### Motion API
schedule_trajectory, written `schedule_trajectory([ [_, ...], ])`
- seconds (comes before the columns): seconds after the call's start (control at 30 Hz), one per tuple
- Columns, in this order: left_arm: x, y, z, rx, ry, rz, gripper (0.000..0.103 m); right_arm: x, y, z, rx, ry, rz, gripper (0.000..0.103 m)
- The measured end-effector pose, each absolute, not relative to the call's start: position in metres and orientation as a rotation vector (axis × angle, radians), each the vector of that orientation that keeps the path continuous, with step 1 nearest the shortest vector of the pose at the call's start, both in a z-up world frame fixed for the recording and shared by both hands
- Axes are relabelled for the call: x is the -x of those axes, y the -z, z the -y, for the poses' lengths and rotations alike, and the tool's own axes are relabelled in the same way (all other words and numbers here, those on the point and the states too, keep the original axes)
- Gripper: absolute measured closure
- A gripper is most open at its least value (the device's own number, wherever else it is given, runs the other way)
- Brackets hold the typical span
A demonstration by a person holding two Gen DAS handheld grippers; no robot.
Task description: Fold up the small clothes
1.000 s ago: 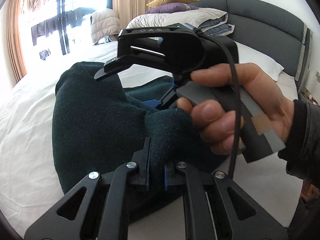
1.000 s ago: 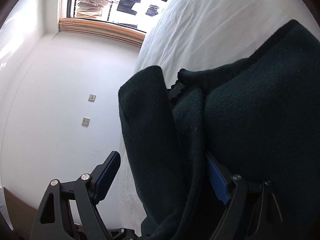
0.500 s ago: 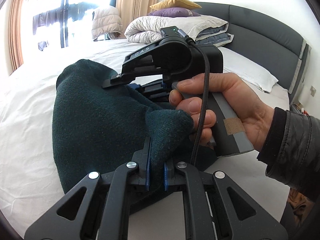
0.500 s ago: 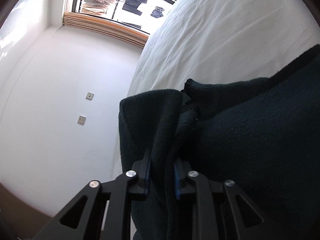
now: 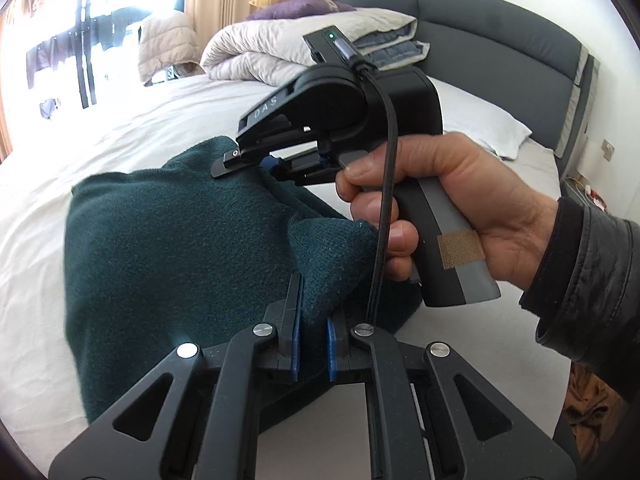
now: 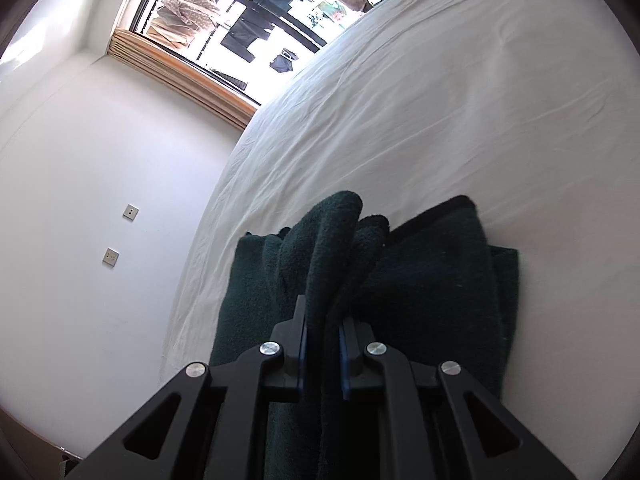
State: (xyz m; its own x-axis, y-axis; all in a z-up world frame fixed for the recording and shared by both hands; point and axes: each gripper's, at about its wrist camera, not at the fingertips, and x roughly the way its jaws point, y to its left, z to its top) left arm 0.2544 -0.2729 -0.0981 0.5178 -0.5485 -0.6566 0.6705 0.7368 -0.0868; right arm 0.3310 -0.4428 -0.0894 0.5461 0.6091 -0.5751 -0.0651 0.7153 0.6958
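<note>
A dark green knit garment (image 5: 180, 248) lies bunched on the white bed sheet (image 5: 120, 128). My left gripper (image 5: 314, 320) is shut on a raised fold of it at the near edge. My right gripper (image 6: 322, 324) is shut on another fold of the same garment (image 6: 432, 272); in the left wrist view its black body (image 5: 344, 120) is held in a bare hand over the far edge of the cloth. The garment hangs between the two grips, lifted off the sheet.
The bed sheet (image 6: 440, 120) spreads wide beyond the garment. A folded duvet with cushions (image 5: 304, 44) and a white pillow (image 5: 480, 128) lie by the grey headboard (image 5: 500, 28). A window (image 6: 240, 20) and white wall (image 6: 100, 180) lie past the bed's edge.
My right gripper closed on a fold of the garment and pulled up and back. The garment has drawn up between both grips. My left gripper kept its hold.
</note>
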Motion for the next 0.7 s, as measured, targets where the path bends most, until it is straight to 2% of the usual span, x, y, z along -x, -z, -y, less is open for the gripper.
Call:
schedule_trajectory([
  [0.2, -0.259, 0.108, 0.288, -0.204, 0.767, -0.736, 0.095, -0.327, 0.095, 0.464, -0.665, -0.405, -0.918, 0.09],
  [0.57, -0.272, 0.131, 0.27, -0.16, 0.76, -0.795, 0.095, -0.327, 0.112, 0.465, -0.646, -0.356, -0.951, 0.09],
  [0.7, -0.28, 0.129, 0.256, -0.131, 0.763, -0.812, 0.091, -0.325, 0.127, 0.476, -0.71, -0.37, -0.953, 0.09],
])
